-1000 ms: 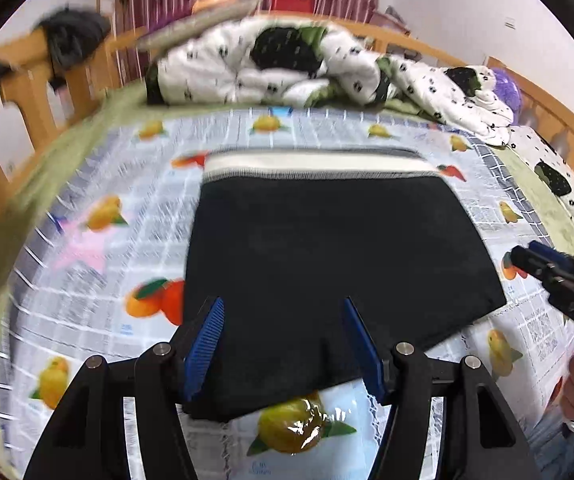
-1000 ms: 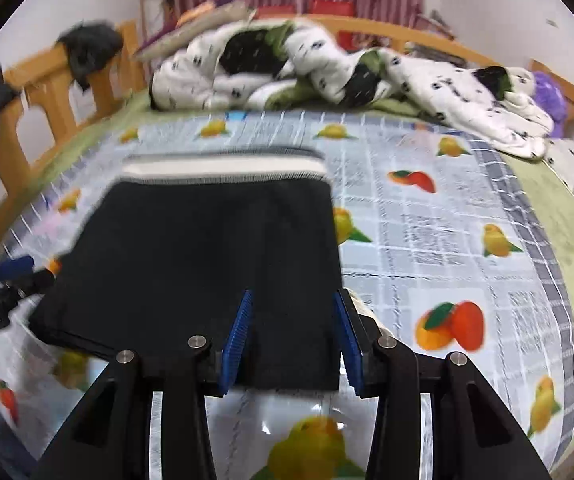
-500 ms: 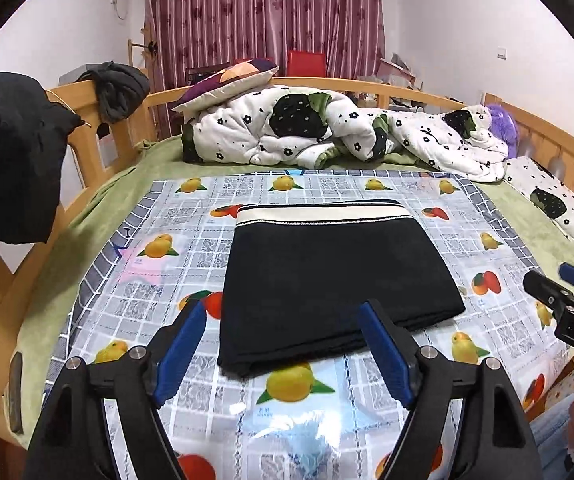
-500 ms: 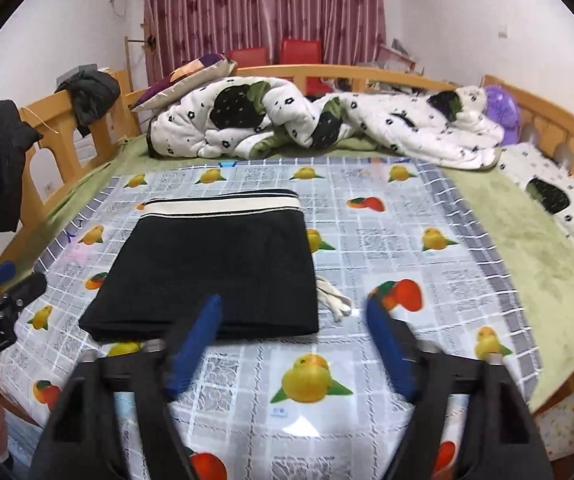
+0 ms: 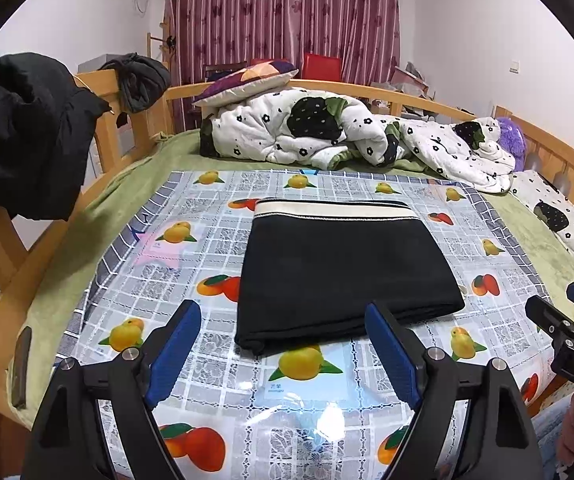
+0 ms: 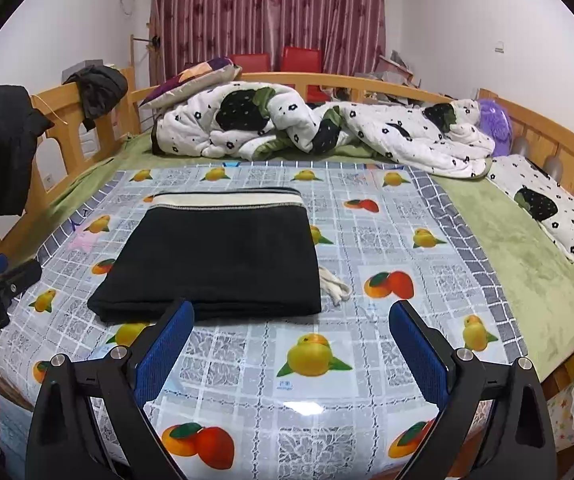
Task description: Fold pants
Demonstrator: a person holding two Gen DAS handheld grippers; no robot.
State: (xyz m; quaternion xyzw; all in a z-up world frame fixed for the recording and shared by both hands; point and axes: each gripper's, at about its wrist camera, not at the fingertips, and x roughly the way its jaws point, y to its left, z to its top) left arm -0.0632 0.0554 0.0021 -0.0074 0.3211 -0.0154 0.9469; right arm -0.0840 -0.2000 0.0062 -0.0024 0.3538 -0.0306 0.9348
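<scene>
The black pants (image 5: 343, 268) lie folded into a flat rectangle on the fruit-print sheet (image 5: 207, 240), their cream waistband at the far edge. They also show in the right wrist view (image 6: 223, 260), with a white drawstring (image 6: 335, 286) poking out at the right side. My left gripper (image 5: 283, 340) is open and empty, held above the bed's near edge, short of the pants. My right gripper (image 6: 291, 340) is open and empty, also back from the pants and to their right. Each gripper appears at the edge of the other's view.
A crumpled white floral quilt (image 5: 347, 136) and a pillow (image 5: 247, 80) lie at the far end of the bed. Dark clothes (image 5: 19, 136) hang on the wooden rail at left. A spotted pillow (image 6: 547, 208) lies at right. A phone-like dark object (image 5: 21, 364) lies at the left edge.
Both grippers let go of the pants' near edge, opened wide and drew back and up from the bed. The folded pants stay flat.
</scene>
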